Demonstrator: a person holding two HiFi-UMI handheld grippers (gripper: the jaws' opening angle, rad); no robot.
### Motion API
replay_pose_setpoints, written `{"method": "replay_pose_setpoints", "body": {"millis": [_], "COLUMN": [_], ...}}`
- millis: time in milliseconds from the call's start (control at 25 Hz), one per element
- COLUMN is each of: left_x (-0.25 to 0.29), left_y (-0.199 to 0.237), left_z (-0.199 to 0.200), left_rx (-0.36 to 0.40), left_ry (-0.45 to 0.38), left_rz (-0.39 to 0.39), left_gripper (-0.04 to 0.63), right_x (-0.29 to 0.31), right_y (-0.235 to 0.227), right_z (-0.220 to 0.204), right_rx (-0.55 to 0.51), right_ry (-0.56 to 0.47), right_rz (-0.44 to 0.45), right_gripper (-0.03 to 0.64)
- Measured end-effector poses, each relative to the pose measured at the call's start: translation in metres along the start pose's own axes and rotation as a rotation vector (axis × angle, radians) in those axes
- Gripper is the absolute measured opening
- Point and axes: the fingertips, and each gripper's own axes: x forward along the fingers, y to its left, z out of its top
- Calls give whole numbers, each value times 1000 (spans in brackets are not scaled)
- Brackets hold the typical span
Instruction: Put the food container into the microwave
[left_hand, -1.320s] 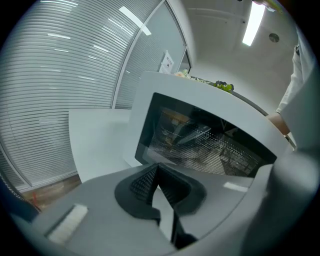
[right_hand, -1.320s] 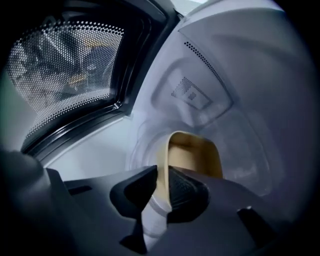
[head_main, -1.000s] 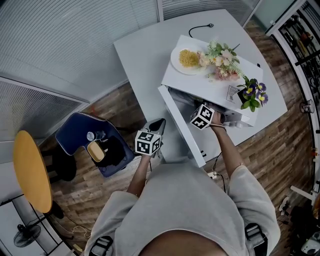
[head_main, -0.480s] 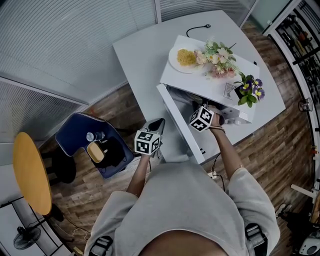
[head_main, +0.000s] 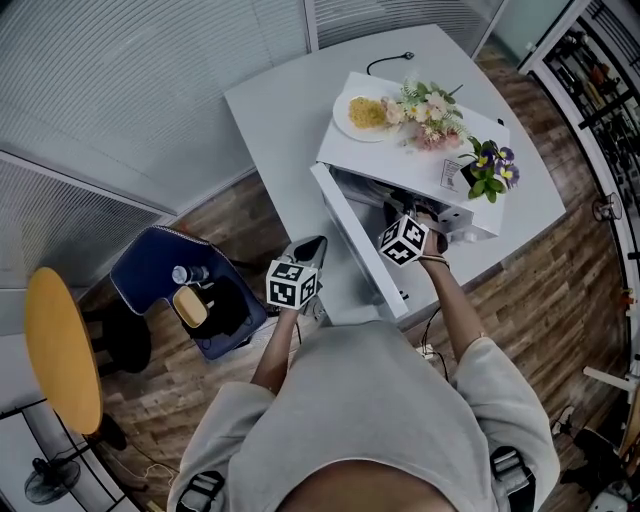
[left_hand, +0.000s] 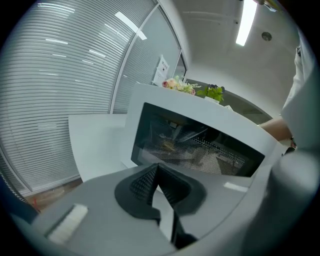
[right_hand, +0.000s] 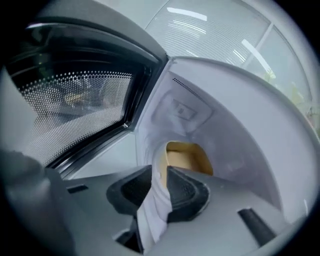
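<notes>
Your left gripper (head_main: 312, 250) sits out at 11 o'clock, forearm tucked close, jaws together on nothing; your right arm reaches toward 1 o'clock, right gripper (right_hand: 160, 173) tipped down; its jaws have just been closing, pads on the food container (right_hand: 182, 160) wall between them.

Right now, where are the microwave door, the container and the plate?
Door (head_main: 355, 240): head view, its middle.
Container (right_hand: 187, 160): right gripper view, tan inside.
Plate (head_main: 347, 126): head view, bare rim.
</notes>
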Motion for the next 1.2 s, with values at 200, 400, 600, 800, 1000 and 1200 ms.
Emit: {"method": "replay_pose_setpoints", "body": {"millis": [200,400,600,800,1000,1200], "left_x": [-3,-6,-5,-5,-2,2], "left_y": [-3,-7,-10,-11,-17,-20], "left_z": [0,1,3,7,10,14], "left_rx": [4,17,25,29,37,52], "left_ry": [-7,-9,-14,-19,-21,-20], "left_rz": [-2,-2,-5,-10,-20,-27], "left_gripper": [11,11,11,11,11,11], "right_x": [-9,-17,-27,-44,-60,-82], "right_y": [1,6,4,3,6,1], "right_z": [0,2,-3,-9,-14,-16], "right_rx": [49,153,305,462,556,645], "right_ry": [-18,-47,-79,-125,-166,-221], "right_rz": [5,35,49,45,25,-9], "right_gripper": [29,18,18,18,15,14]}}
